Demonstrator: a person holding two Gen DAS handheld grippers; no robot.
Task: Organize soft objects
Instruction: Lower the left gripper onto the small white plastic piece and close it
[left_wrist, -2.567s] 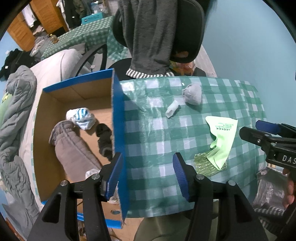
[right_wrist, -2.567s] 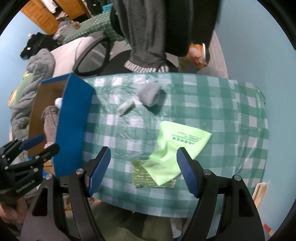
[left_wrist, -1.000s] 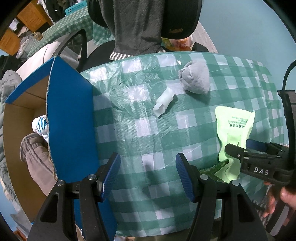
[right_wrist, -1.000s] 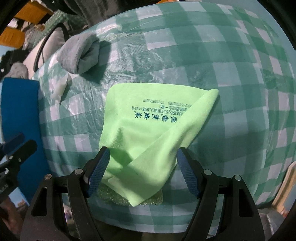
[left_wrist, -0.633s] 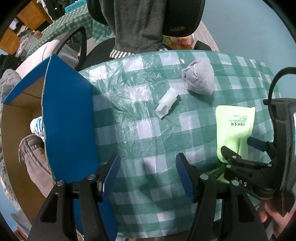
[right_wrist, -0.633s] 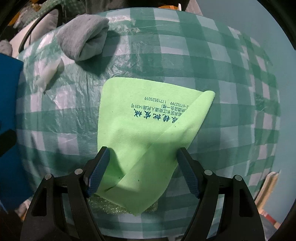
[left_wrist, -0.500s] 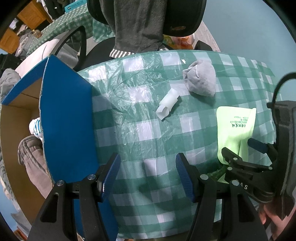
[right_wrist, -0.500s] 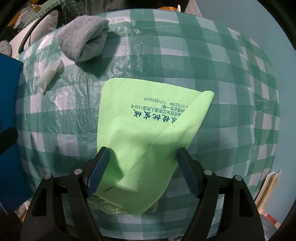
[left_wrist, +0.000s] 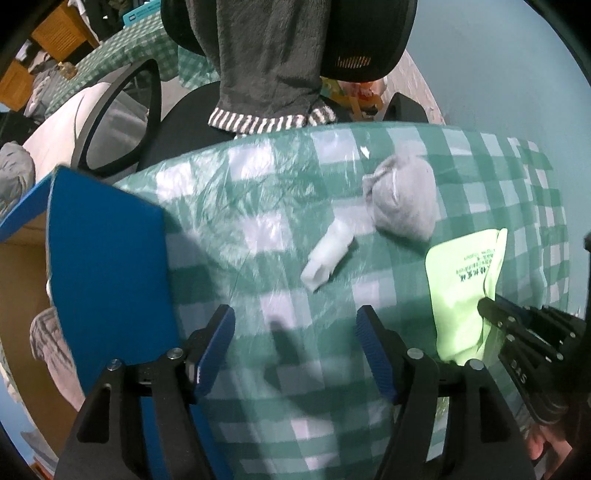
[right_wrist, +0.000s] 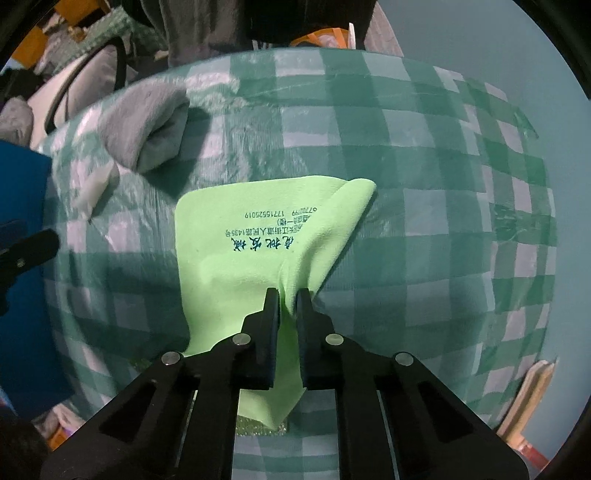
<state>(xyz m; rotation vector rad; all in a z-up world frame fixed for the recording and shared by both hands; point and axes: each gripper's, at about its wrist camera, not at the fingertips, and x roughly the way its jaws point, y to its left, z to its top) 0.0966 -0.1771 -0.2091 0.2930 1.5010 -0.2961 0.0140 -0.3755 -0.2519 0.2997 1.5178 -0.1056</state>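
Observation:
A light green cloth (right_wrist: 258, 236) with printed text lies on the green checked table. My right gripper (right_wrist: 287, 295) is shut on a bunched fold of it near its front; the cloth also shows in the left wrist view (left_wrist: 461, 288). A grey rolled sock (left_wrist: 402, 206) and a small white piece (left_wrist: 327, 256) lie further back. My left gripper (left_wrist: 295, 350) is open and empty above the table, beside the blue cardboard box (left_wrist: 107, 266) at the left.
A glittery green sponge (right_wrist: 258, 430) peeks out under the cloth's near edge. A black office chair with a grey garment (left_wrist: 266, 55) stands behind the table. Grey clothes (left_wrist: 48, 339) lie inside the box. A blue wall is at the right.
My right gripper has closed on the green cloth and pinched it into a fold. My left gripper has moved slightly closer to the table.

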